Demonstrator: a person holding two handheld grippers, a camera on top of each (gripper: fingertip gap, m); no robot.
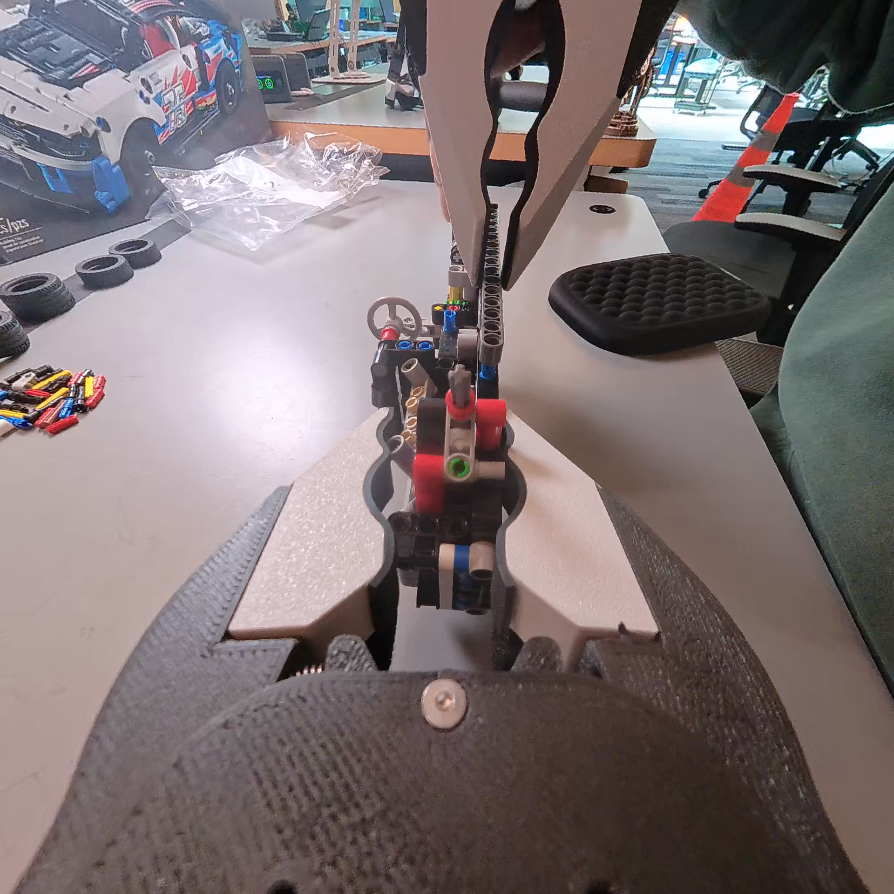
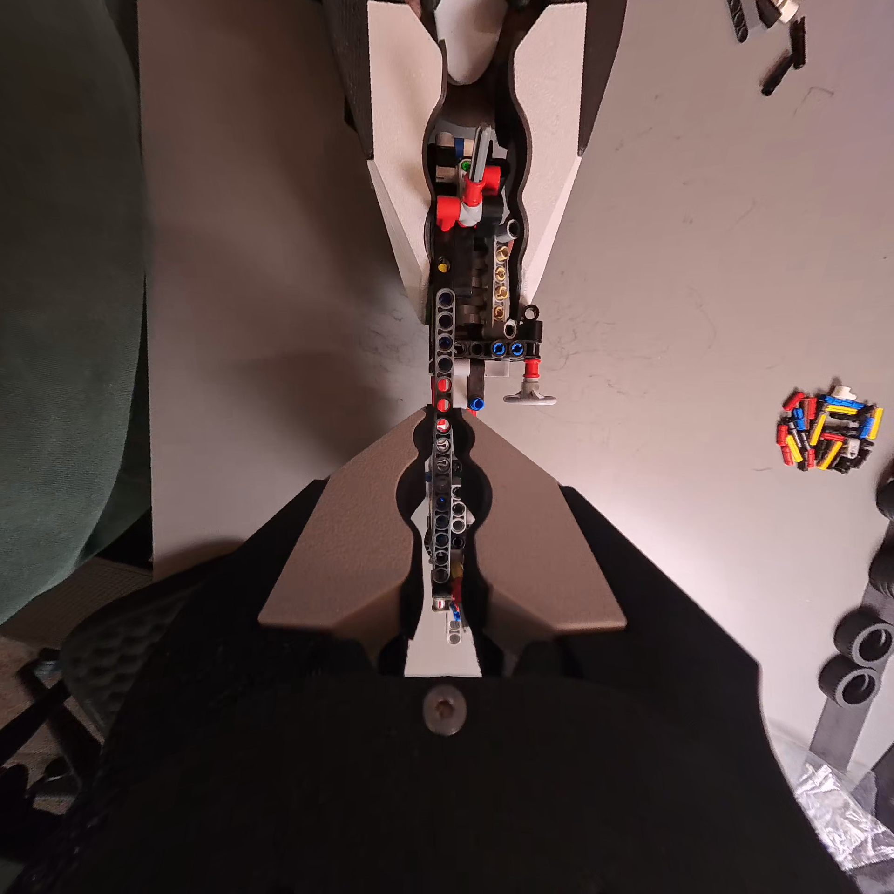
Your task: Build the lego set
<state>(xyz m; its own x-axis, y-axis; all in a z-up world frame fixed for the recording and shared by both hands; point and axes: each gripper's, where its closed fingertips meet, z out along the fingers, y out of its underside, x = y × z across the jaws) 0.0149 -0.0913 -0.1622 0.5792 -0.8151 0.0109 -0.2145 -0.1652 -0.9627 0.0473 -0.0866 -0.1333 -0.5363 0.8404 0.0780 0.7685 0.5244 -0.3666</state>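
Grey, pale and smooth, the table [image 1: 242, 484] lies under a half-built lego chassis [image 1: 450, 464] that is held up off it, close to its right edge by the left wrist view. The two grippers take opposite ends, probably so the long frame cannot twist while it is worked on. The left gripper [image 1: 447, 488] is clamped around the near, bulky end, its fingers pressed against the black and red blocks. The right gripper [image 2: 445, 421] comes in from the far end and is closed on the long dark-grey beam [image 2: 444, 348], a strip pierced with round holes that runs along one side.

The chassis is narrow and dense: black frames, red connectors, blue pins, tan gears in a row, a green-centred lever and a small grey steering wheel [image 1: 394, 314] sticking out sideways.

A pile of loose pins [image 2: 829, 430] lies well apart toward the left edge, with black tyres [image 1: 104, 263], an empty clear bag [image 1: 271, 188] and the set's box [image 1: 111, 106] farther back.
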